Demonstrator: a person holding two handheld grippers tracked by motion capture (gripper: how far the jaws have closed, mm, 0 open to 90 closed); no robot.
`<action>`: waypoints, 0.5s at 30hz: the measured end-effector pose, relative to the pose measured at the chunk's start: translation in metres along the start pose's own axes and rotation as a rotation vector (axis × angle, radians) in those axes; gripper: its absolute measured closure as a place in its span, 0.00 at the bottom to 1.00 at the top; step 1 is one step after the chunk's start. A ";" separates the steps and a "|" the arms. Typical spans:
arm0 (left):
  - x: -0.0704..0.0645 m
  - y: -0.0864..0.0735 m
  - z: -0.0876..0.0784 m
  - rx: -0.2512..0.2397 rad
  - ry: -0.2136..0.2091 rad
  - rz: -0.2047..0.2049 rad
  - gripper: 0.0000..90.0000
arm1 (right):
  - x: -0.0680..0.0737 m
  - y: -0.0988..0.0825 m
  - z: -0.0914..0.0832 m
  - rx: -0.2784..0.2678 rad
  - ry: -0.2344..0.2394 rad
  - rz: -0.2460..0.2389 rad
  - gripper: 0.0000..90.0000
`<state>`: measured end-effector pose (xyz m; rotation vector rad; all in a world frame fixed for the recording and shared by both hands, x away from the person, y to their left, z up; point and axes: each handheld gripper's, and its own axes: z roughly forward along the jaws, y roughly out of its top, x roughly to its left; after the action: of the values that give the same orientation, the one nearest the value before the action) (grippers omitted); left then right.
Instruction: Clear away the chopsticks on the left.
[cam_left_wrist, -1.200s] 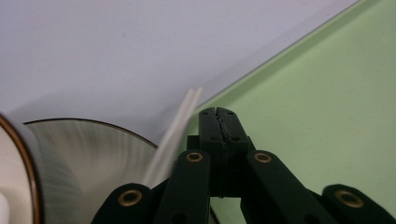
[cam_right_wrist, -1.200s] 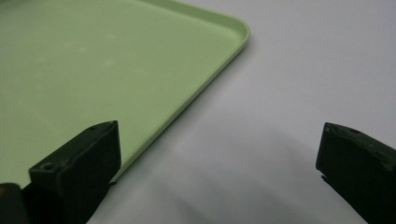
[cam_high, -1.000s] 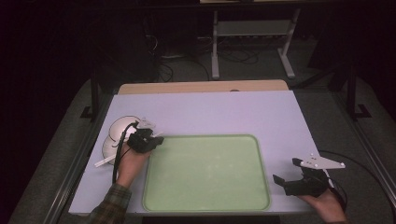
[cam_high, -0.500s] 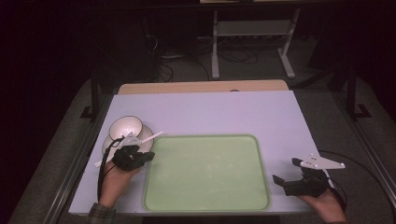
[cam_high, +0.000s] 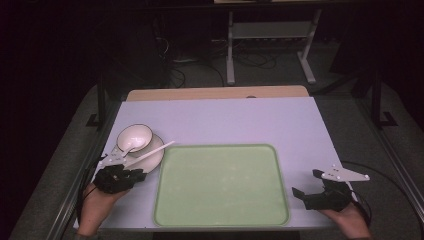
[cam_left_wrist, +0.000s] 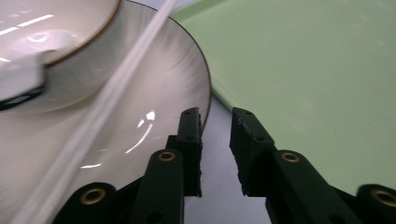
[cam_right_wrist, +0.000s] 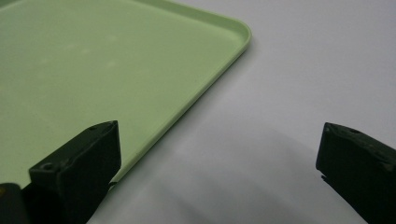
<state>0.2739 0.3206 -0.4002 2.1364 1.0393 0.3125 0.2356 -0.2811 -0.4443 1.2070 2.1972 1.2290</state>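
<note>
Left tongs (cam_left_wrist: 215, 154) now back off the saucer (cam_left_wrist: 154, 102), barely parted; right tongs (cam_right_wrist: 219, 175) wide beside tray (cam_right_wrist: 93, 70).

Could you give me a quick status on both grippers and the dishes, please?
Left gripper open at plate rim, holding nothing. Right gripper open, beside tray. Bowl on plate. Nothing in the way.

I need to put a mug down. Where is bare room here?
The green tray is bare. So is the table behind it, up to the wooden strip. The left side is crowded: cup, saucer, left tool.
</note>
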 end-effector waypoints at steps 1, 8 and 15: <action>0.002 0.000 -0.004 -0.003 0.008 0.000 0.80 | 0.000 0.000 0.000 0.000 0.000 0.000 0.00; 0.024 -0.007 -0.026 -0.020 0.066 -0.011 0.72 | 0.000 0.000 0.000 0.001 0.001 0.000 0.00; 0.049 -0.015 -0.027 -0.043 0.078 -0.027 0.65 | 0.000 0.000 0.002 0.006 0.007 -0.003 0.00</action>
<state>0.2832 0.3781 -0.3962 2.0843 1.0956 0.4044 0.2363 -0.2800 -0.4452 1.2035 2.2082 1.2285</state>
